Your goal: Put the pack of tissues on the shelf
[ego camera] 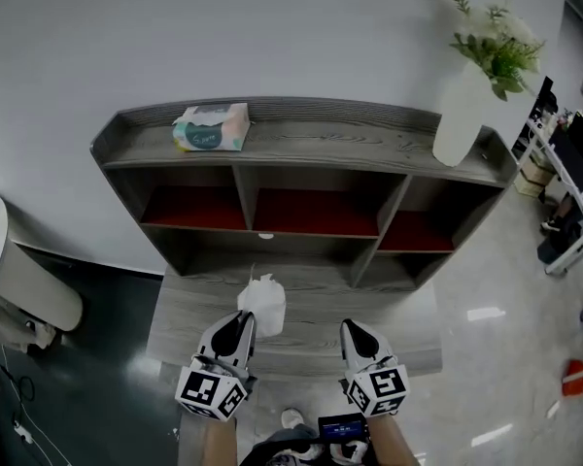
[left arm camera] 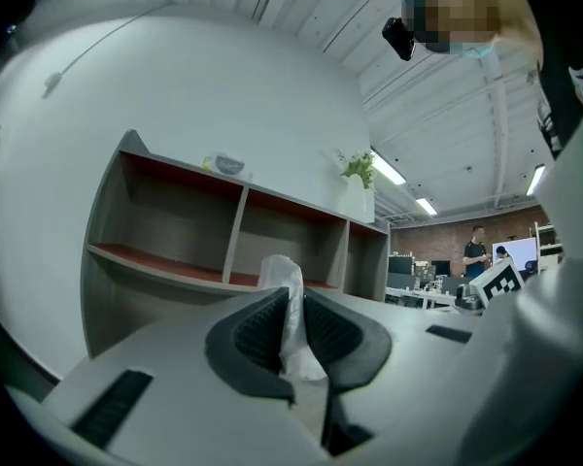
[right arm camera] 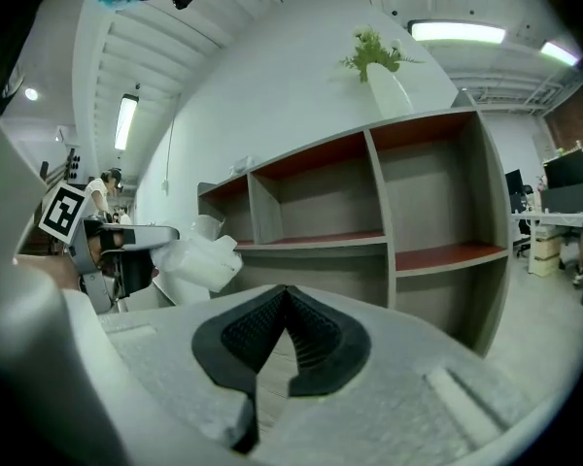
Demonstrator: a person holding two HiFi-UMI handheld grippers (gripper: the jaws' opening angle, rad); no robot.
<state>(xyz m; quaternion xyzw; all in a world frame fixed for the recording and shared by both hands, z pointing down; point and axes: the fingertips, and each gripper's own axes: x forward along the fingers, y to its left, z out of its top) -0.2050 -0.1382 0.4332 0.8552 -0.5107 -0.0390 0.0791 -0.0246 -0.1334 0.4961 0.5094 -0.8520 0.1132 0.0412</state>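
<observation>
The left tool is clamped on the white pack of tissues, which stands up lengthwise from its jaws. The shelf lies straight ahead of it, with its compartments facing the pack. The right tool is closed and empty.

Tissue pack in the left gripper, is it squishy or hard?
Probably squishy: the tissue pack crumples where the left gripper pinches it. Likely light too, since one pinched edge carries it.
</observation>
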